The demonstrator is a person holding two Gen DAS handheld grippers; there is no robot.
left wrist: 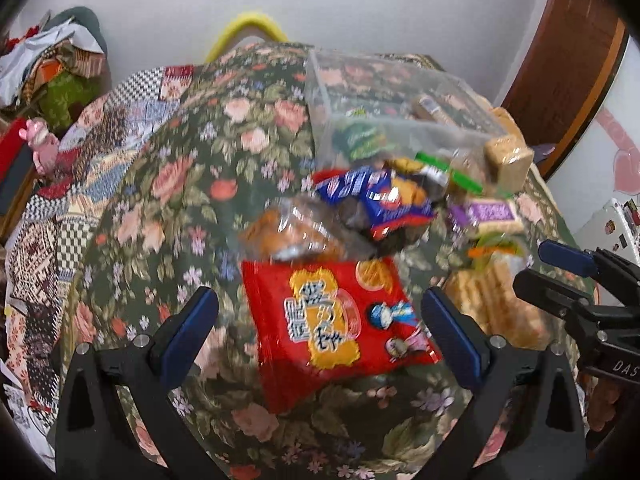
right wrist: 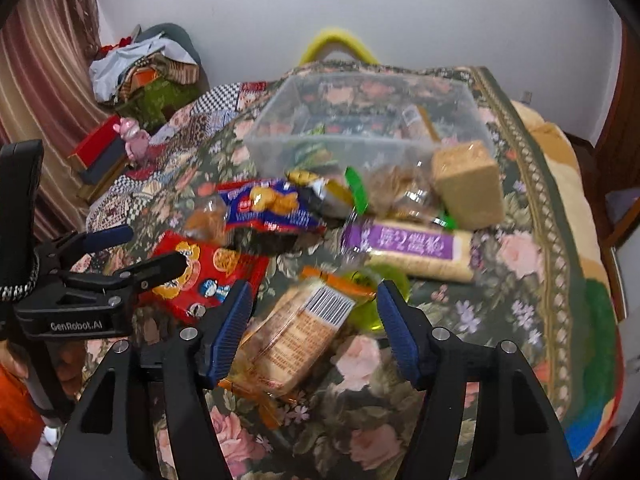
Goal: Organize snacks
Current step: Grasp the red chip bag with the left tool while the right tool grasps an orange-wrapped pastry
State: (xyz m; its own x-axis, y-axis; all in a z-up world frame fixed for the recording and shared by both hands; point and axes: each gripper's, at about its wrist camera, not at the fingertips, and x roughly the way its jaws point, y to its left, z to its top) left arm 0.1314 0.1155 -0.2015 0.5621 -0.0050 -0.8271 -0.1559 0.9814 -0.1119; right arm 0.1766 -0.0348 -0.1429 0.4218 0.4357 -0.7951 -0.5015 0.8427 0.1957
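Pickup step: my left gripper wide over red packet, right gripper wide around, probably untouched, cracker pack; next, clamp and move to bin

red bag: flat on the floral cloth, printed face up, between my left fingers.
blue bag: crumpled, propped on the pile behind it.
wafer pack: clear wrap, barcode up, lying between my right fingers.
purple pack: long, lying flat, label up.
tan block: wrapped, tilted against the bin.
bin: clear, open, a few snacks inside.
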